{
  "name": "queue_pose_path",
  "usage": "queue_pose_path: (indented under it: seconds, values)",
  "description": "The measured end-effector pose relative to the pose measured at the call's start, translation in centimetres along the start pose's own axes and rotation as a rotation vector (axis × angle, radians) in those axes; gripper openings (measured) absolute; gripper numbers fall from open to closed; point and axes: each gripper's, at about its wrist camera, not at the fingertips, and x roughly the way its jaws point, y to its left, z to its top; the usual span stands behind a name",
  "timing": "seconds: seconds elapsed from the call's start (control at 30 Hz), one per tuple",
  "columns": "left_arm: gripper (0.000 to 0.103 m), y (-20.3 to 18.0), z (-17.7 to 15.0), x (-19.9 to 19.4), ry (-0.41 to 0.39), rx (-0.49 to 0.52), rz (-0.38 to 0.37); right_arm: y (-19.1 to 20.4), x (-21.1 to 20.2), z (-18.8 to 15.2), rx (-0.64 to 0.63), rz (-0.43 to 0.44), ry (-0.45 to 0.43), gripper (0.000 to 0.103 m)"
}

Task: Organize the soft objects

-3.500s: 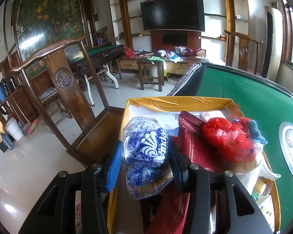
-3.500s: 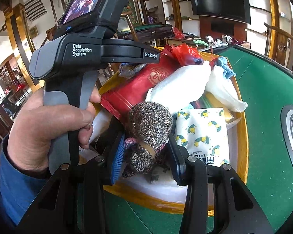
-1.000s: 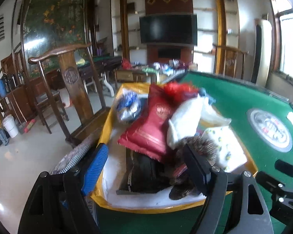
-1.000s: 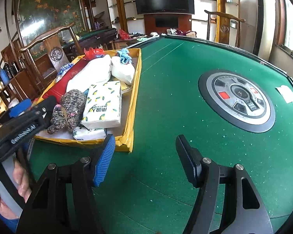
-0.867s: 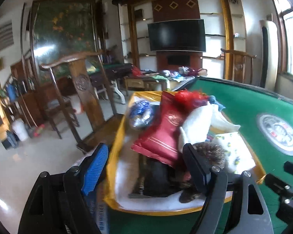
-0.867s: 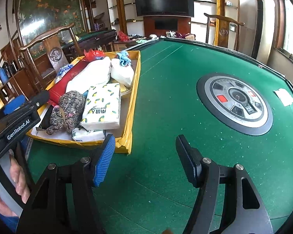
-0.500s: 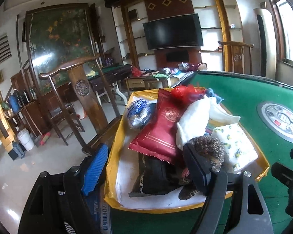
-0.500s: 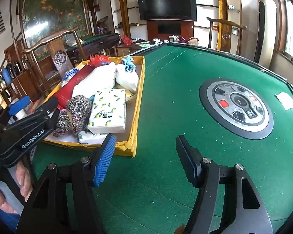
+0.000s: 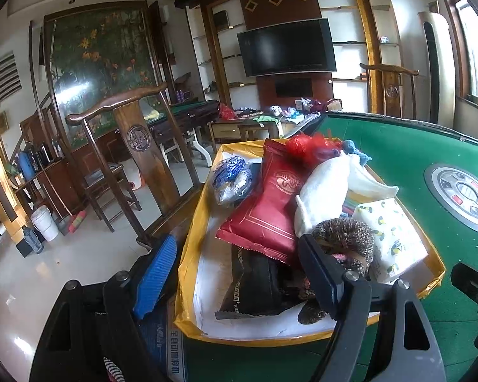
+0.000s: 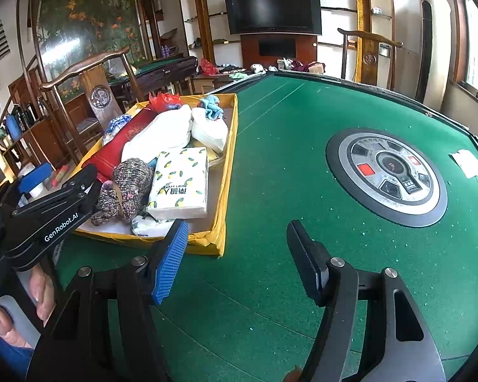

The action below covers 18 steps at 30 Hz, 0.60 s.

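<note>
A yellow box (image 9: 188,254) stands on the green felt table (image 10: 302,121), piled with soft things. In it lie a blue-and-white bag (image 9: 231,180), a red packet (image 9: 271,210), a red plastic bag (image 9: 309,148), white pouches (image 9: 325,187), a knitted brown bundle (image 9: 347,238), a lemon-print tissue pack (image 9: 392,232) and a black packet (image 9: 255,283). My left gripper (image 9: 239,273) hangs open in front of the box's near end, gripping nothing. My right gripper (image 10: 239,262) is open over bare felt, to the right of the box (image 10: 229,165) and the tissue pack (image 10: 180,186).
A carved wooden chair (image 9: 137,146) stands left of the table. A round control panel (image 10: 387,172) is set into the felt, with a white slip (image 10: 467,160) beyond it. A hand (image 10: 43,286) holds the left gripper's handle. A blue printed package (image 9: 165,340) lies by the box's near-left corner.
Earlier the left gripper held the blue-and-white bag and the right held the knitted bundle; both now lie in the box. Over the last second the views shifted slightly, jaws unchanged.
</note>
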Motion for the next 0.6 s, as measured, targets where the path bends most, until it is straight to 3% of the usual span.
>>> queue_pose_path:
  seconds: [0.6]
  values:
    - [0.079, 0.15, -0.09, 0.34, 0.013, -0.014, -0.008, -0.03, -0.18, 0.00, 0.006, 0.000, -0.005, 0.065]
